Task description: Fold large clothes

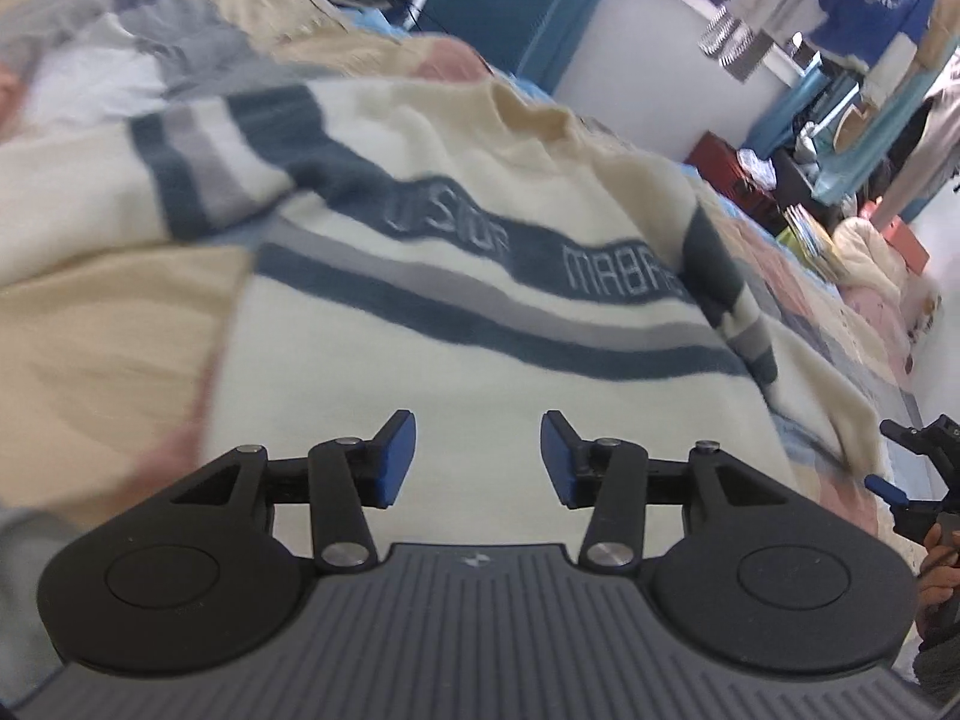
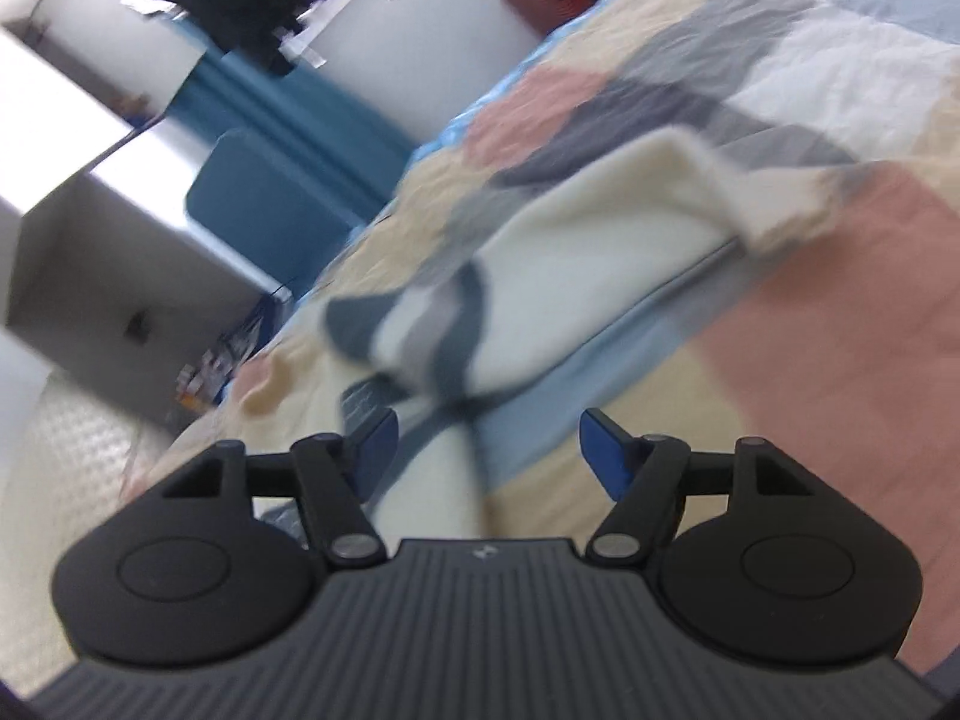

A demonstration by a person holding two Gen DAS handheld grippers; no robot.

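Note:
A cream sweater with dark blue and grey stripes and lettering lies spread on a patchwork quilt. Above its lower body my left gripper stands open, its blue pads apart with nothing between them. At the right edge of the left wrist view the other gripper shows beside a hand. In the right wrist view the sweater lies bunched, a striped sleeve folded across it. My right gripper hangs open over the sleeve end, its pads clear of the cloth.
The quilt covers a bed in pink, tan, grey and blue squares. Past the bed's edge stand a blue chair, white furniture, a red box and hanging clothes.

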